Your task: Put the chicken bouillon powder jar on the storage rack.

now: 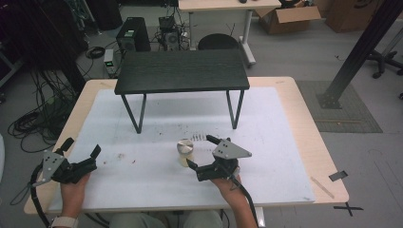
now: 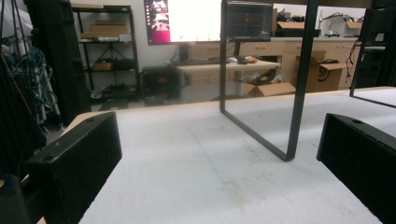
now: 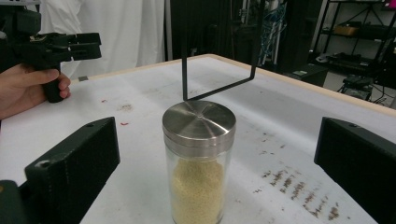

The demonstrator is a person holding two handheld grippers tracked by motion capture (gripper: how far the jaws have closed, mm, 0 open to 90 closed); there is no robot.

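A glass jar [image 1: 185, 152] with a steel lid, part full of pale yellow grains, stands upright on the white mat [image 1: 142, 118] near the front middle. My right gripper [image 1: 200, 152] is open just right of it, its jaws pointing left toward the jar. In the right gripper view the jar [image 3: 198, 158] stands between and a little ahead of the wide-apart jaws of that gripper [image 3: 215, 144], untouched. My left gripper [image 1: 83, 146] is open at the mat's front left corner with nothing in it; in its own view the left gripper [image 2: 219, 135] faces bare mat.
A low black shelf [image 1: 182, 71] on thin metal legs [image 2: 299, 93] stands at the back of the mat. Small reddish stains [image 1: 121, 156] mark the mat. A black post [image 1: 354, 57], cables, a computer and cardboard boxes are on the floor beyond.
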